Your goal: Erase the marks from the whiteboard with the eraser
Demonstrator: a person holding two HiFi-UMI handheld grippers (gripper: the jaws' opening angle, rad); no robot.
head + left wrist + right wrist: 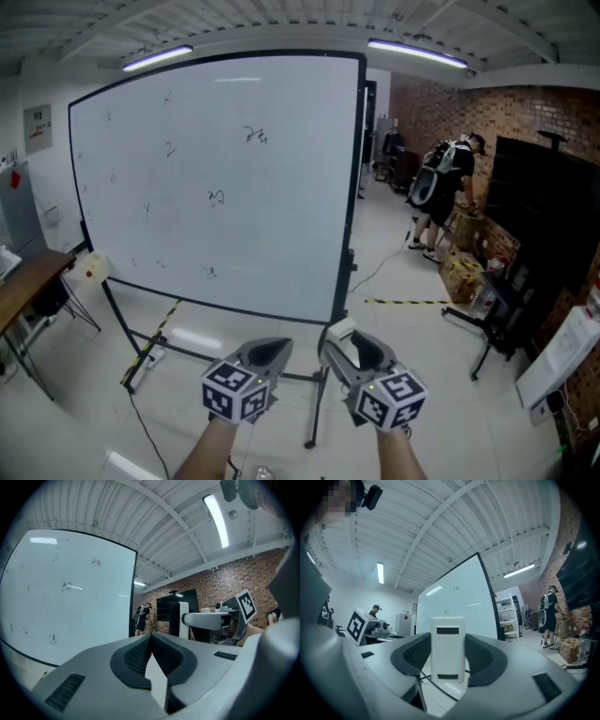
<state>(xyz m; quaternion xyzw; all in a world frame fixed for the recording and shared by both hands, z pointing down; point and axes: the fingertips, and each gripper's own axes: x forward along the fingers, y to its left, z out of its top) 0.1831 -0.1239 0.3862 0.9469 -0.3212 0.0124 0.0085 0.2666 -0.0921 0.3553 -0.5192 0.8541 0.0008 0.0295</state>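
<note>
A large whiteboard (pixel 216 178) on a black wheeled stand faces me, some way off. Several small dark marks (pixel 255 136) are scattered over the whiteboard (pixel 65 597). My right gripper (pixel 343 349) is shut on a white eraser (pixel 448 648), which stands upright between its jaws; the whiteboard (pixel 459 602) lies beyond it. The eraser (pixel 339 332) peeks out at the gripper's tip in the head view. My left gripper (pixel 267 352) is shut with nothing in it, its pads meeting at the tip (pixel 150 641). Both grippers hang low, in front of the board's stand.
A person with a backpack (pixel 445 192) stands at the right by a brick wall, near cardboard boxes (pixel 461 274). A black screen on a stand (pixel 544 225) is at the far right. A wooden desk (pixel 23 286) sits at the left. Cables cross the floor (pixel 141 412).
</note>
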